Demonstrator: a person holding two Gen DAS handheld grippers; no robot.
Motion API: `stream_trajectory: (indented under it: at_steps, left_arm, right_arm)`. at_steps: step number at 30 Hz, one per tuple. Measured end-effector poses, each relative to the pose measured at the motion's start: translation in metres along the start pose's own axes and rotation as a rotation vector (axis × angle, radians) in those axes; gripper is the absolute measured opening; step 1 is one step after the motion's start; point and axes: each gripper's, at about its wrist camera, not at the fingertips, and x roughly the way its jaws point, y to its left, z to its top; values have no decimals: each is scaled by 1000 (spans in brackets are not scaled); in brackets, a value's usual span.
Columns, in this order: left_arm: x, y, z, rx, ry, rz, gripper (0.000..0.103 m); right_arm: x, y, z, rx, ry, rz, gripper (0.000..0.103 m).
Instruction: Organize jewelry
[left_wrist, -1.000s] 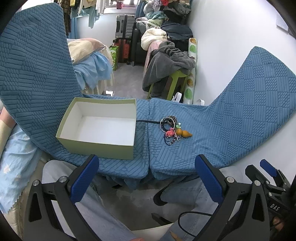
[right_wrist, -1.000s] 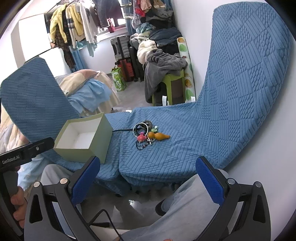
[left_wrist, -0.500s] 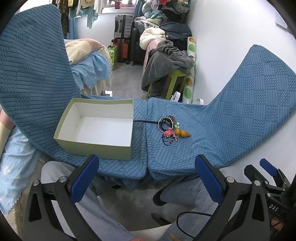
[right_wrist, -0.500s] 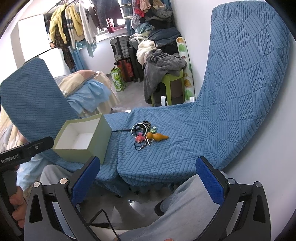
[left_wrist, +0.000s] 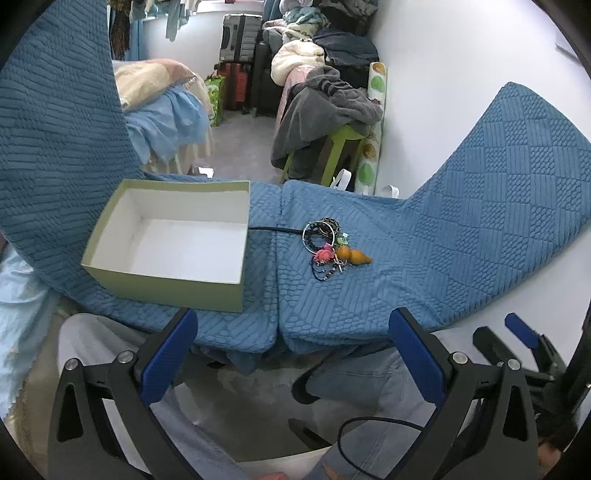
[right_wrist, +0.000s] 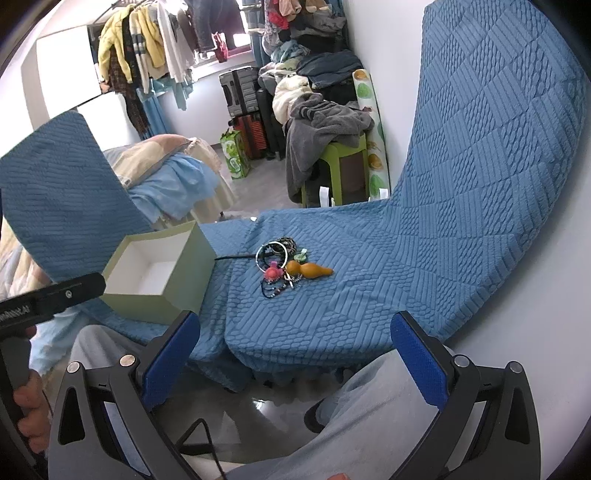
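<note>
Left wrist view has drifted slightly nearer the jewelry pile (left_wrist: 328, 249) and box (left_wrist: 173, 240). Both the left gripper (left_wrist: 291, 332) and right gripper (right_wrist: 295, 336) remain spread, empty; sorting hasn't begun.

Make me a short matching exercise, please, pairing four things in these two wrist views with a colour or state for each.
Things:
1. box
2. gourd charm
3. rose charm
4. left gripper

Colours or states:
A. pink, in the jewelry pile
B. orange, at the pile's right edge
C. jaws wide apart, holding nothing
D. pale green outside, white inside, nothing in it

Pairs: 1-D, 2-B, 3-A, 4-C
</note>
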Motion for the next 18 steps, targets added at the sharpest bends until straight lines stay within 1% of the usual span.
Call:
stream_trajectory:
  at_steps: [3, 7, 9, 13, 15, 16, 18]
  left_arm:
    - [12, -1, 0, 5, 12, 2, 103]
    - [25, -6, 2, 22, 44, -16, 103]
    - [32, -8, 4, 24, 52, -35, 103]
    - [52, -14, 8, 39, 69, -59, 102]
    - [66, -20, 10, 57, 83, -83, 102]
    - [71, -23, 10, 65, 82, -97, 102]
    - [82, -28, 10, 73, 80, -115, 100]
  right_arm:
    - [14, -4, -5, -1, 14, 11, 103]
    - [31, -10, -11, -16, 26, 37, 103]
    - [39, -16, -10, -21, 15, 55, 103]
    - [60, -27, -5, -16, -2, 61, 101]
    - [74, -32, -3, -9, 0, 62, 95]
    - [84, -34, -1, -10, 1, 57, 94]
    - [100, -39, 1, -15, 4, 42, 86]
